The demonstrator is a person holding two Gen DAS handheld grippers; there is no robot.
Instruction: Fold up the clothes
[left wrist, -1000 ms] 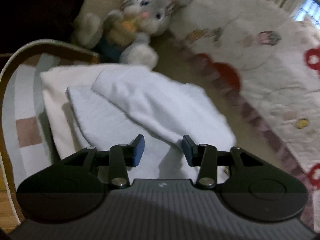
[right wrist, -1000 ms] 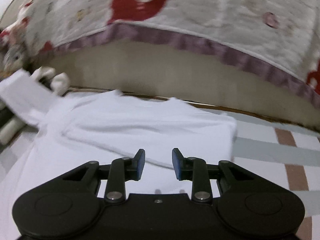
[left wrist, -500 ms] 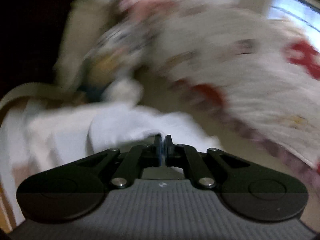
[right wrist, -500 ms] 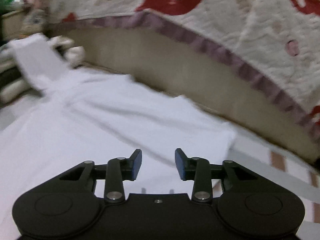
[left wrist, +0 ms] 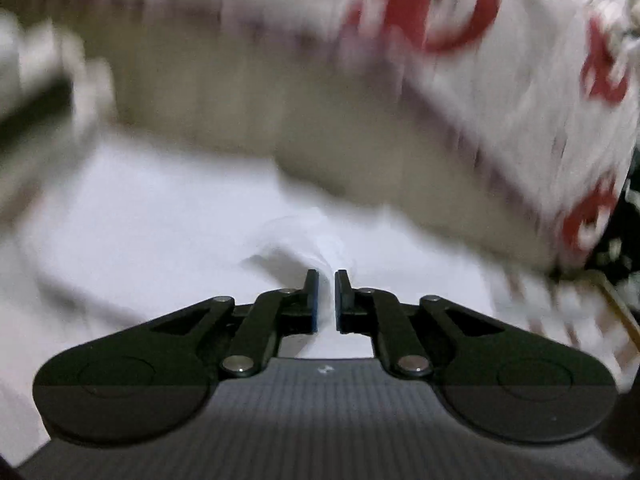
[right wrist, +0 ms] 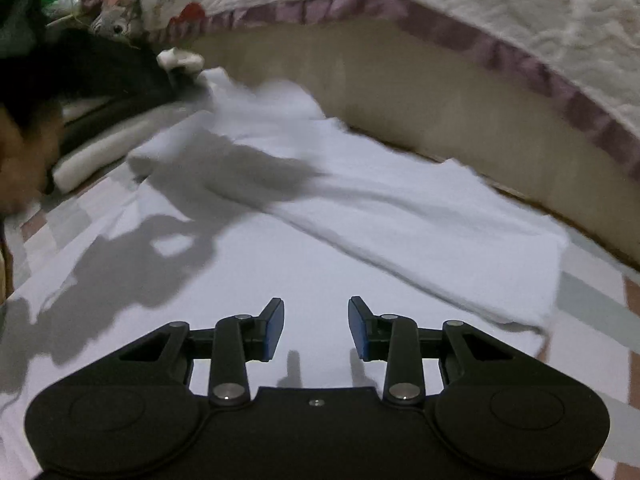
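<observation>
- White shirt (right wrist: 360, 208) lies spread out on the checked mat (right wrist: 592, 308), right beside the side of the bed (right wrist: 400, 92).
- My left fingers (left wrist: 310, 292) are almost shut. A little bump of the shirt's cloth (left wrist: 296, 244) comes up right to their tips. I think I am pinching it, but the left wrist view is very blurry, so I am not fully sure.
- My right gripper (right wrist: 316, 308) hangs over the flat, near part of the shirt. Its fingers have just opened a little and now stand partly apart. Nothing is between them, and they hold nothing.
- What looks done: the long far side of the shirt, next to the bed, is already turned in. It makes a thick band (right wrist: 420, 232) lying on top of the rest.
- What looks half done: the far left end of the shirt (right wrist: 256, 108) is bunched and messy, not flat. I think this is the part being folded in now.
- What is left, I think: the near side is not folded in yet. After that, the long shape still needs to be folded over into a small neat pile.
- So I would say the job is started, but not near its end.
- The quilt with red shapes (right wrist: 520, 20) hangs over the bed, and a soft toy (right wrist: 112, 24) sits far away at the back. Neither one touches the shirt.
</observation>
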